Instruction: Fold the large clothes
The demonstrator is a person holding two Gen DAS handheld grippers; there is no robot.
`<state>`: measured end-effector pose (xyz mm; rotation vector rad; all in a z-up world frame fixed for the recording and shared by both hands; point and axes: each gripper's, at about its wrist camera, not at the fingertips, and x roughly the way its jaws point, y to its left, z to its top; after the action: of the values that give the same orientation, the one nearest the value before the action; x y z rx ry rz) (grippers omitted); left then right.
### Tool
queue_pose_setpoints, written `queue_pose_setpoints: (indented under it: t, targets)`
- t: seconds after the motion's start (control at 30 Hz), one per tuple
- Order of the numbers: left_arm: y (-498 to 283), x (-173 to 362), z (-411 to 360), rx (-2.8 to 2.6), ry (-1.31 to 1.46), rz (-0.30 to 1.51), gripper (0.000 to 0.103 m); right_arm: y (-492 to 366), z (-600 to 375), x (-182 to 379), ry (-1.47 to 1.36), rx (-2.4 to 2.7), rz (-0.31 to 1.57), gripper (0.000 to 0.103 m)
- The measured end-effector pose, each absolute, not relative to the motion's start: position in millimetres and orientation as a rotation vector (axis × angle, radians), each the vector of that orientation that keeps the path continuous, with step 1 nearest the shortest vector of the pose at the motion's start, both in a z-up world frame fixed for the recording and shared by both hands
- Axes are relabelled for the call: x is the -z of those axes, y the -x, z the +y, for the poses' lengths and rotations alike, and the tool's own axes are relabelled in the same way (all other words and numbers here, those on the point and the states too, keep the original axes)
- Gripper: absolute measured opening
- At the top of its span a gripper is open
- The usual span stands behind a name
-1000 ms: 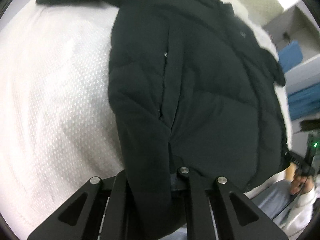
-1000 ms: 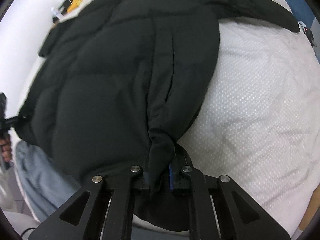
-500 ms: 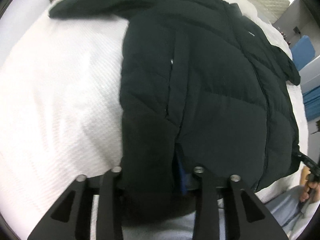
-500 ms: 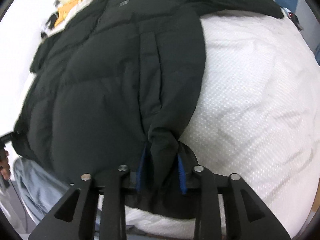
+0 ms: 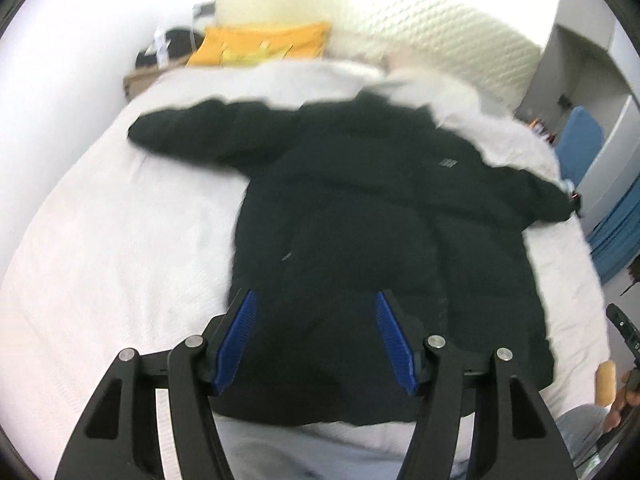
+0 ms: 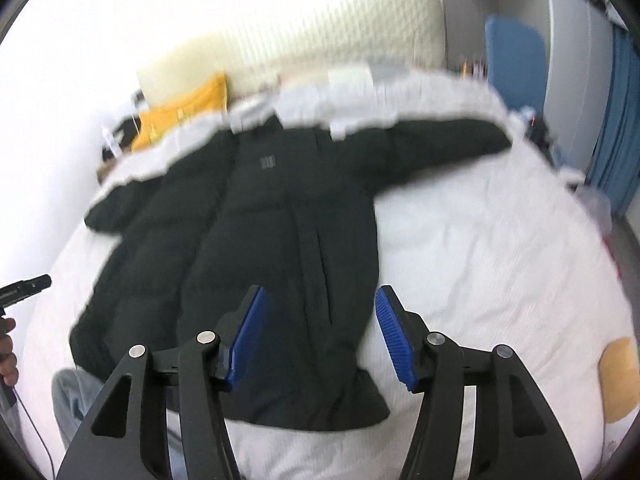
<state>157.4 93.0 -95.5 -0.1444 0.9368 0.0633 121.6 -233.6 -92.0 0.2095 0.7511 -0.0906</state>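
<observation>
Where it lies flat, puffy quilted black jacket [image 5: 372,248]

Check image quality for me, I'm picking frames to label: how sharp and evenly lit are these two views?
Left wrist view: motion-blurred black jacket, crisp left gripper, blown-out wall, fisheye bending the bed. Right wrist view: similar smear on the jacket, sharp right gripper, overexposed top, dark corner vignette.

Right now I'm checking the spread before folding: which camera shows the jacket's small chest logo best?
The right wrist view: the logo sits near centre on the black jacket, facing the camera. In the left wrist view it appears smaller, blurred and off to the right.
</observation>
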Motion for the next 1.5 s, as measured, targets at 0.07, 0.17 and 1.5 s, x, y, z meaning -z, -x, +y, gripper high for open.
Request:
queue_pose_setpoints:
  t: [0.07,0.17,1.5]
  targets:
    - [-154.1,84.4,71.1,-0.039,0.144,0.897,0.063,-109.6,-228.5,77.9,-0.210,0.095,0.679,0.056]
    - [-148.6,77.0,43.3,-0.003,0.137,0.858,0.063,-96.6,-220.4,66.2,-0.206,0.092,0.605,0.056]
    - [-268.4,139.0,-50.8,-0.040,0.140,0.860,0.063,-286.9,-555.5,183.7,-0.554,0.283,0.575,0.078]
